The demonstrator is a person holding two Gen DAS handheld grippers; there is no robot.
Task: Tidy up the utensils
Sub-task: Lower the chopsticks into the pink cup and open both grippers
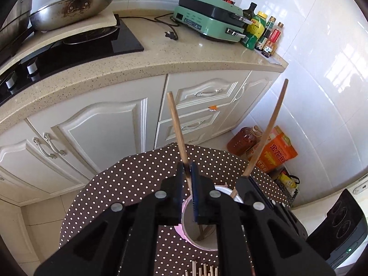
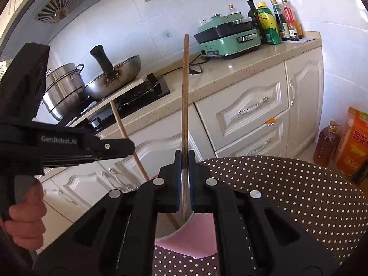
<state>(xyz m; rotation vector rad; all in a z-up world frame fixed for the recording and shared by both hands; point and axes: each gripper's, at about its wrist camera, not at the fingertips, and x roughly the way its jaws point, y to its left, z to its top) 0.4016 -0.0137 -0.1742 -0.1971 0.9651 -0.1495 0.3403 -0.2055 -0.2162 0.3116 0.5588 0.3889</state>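
My left gripper [image 1: 187, 168] is shut on a wooden chopstick [image 1: 176, 124] that stands nearly upright, its lower end inside a pink paper cup [image 1: 191, 227]. To its right, my right gripper [image 1: 247, 180] grips a second chopstick [image 1: 269, 126] that leans right, its tip at the cup's rim. In the right wrist view my right gripper [image 2: 185, 156] is shut on that upright chopstick [image 2: 185, 87] above the pink cup [image 2: 195, 234]. My left gripper [image 2: 131, 147] reaches in from the left with its chopstick [image 2: 120, 124], held by a person's hand [image 2: 25, 211].
The cup stands on a round table with a brown polka-dot cloth [image 1: 128, 184]. Several loose chopsticks [image 1: 204, 270] lie on the cloth close to me. Cream cabinets [image 1: 99, 133] and a counter with a wok [image 1: 76, 11], a green cooker [image 1: 211, 20] and bottles stand behind.
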